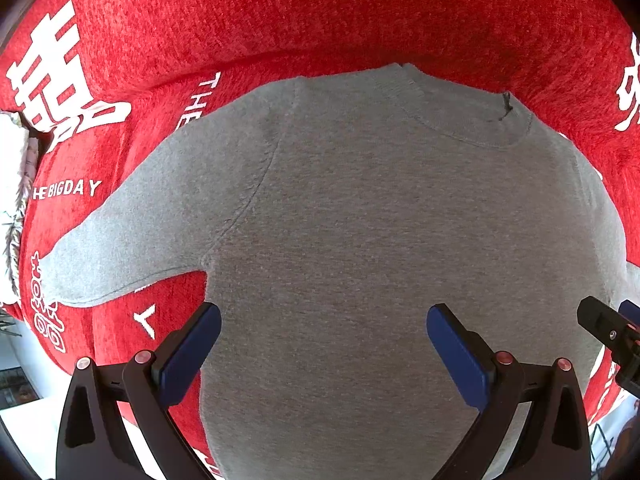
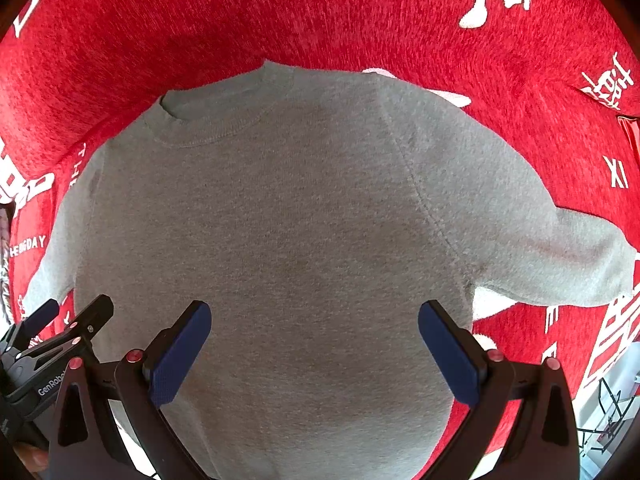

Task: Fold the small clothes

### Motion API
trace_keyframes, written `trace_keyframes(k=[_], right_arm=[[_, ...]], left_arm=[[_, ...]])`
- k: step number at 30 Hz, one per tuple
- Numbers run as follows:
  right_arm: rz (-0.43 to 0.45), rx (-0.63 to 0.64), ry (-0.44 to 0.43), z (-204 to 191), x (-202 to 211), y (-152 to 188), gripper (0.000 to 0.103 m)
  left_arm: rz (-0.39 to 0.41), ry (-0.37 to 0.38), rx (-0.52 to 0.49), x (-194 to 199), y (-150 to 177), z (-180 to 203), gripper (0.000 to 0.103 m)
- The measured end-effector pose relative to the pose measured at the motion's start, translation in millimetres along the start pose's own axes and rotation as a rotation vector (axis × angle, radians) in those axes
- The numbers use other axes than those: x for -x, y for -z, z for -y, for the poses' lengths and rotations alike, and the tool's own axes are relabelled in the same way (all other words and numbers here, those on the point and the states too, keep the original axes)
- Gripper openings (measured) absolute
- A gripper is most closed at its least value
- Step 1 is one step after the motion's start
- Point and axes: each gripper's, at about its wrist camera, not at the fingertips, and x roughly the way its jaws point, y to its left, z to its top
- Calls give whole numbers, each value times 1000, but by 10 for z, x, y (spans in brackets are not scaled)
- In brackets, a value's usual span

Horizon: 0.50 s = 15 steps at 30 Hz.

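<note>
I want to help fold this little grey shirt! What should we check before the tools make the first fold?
1. Grey shirt lies flat on the red blanket: ok.
2. Sleeves spread out, not tucked under: ok, one sleeve shows in the left view, the other in the right view.
3. Left tool open and empty: ok.
4. Right tool open and empty: ok.
5. Collar on the far side from the tools: ok.
6. Bottom hem lies straight: cannot tell, it is hidden below both views.
</note>
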Motion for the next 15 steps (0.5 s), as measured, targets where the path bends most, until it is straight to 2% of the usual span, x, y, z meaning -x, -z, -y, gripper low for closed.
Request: trace_keyframes(k=[15], right_arm=[[-4, -7, 2, -51, 12, 60, 103]], left_arm=[[5, 9, 10, -21, -30, -3, 103]])
